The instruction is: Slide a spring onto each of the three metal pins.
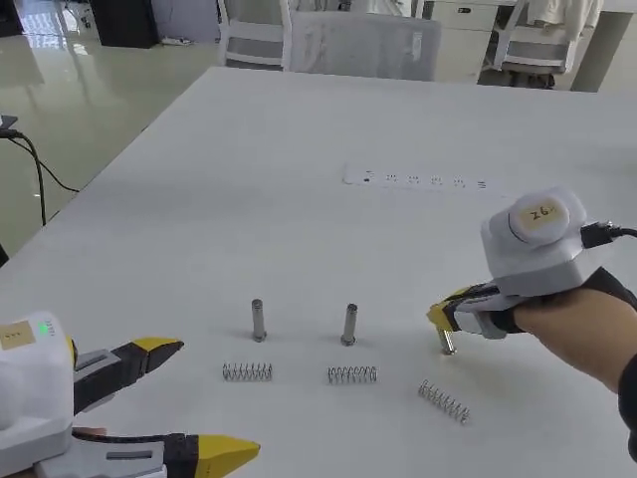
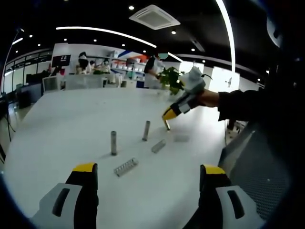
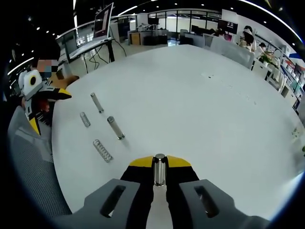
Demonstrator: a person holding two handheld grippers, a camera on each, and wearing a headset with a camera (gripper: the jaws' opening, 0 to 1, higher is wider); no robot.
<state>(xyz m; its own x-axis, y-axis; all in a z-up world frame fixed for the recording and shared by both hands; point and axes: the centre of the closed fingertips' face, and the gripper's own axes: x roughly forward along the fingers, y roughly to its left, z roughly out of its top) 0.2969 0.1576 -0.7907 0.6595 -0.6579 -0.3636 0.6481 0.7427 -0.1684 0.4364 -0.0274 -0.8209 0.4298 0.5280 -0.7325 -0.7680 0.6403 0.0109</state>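
Observation:
Two metal pins (image 1: 258, 320) (image 1: 349, 325) stand upright on the white table (image 1: 299, 199). A third pin (image 1: 447, 342) is clamped between the yellow tips of my right gripper (image 1: 443, 317), which is shut on it; in the right gripper view this pin (image 3: 159, 169) stands between the jaws of the gripper (image 3: 159, 164). Three springs (image 1: 247, 371) (image 1: 352, 374) (image 1: 443, 400) lie flat in front of the pins. My left gripper (image 1: 194, 398) is open near the table's front left, holding nothing. In the left gripper view the open gripper (image 2: 148, 169) faces the nearest spring (image 2: 126, 167).
A white power strip (image 1: 418, 180) lies further back on the table. Chairs (image 1: 363, 45) stand beyond the far edge. The table's left edge drops to a shiny floor with a black cable (image 1: 35, 164).

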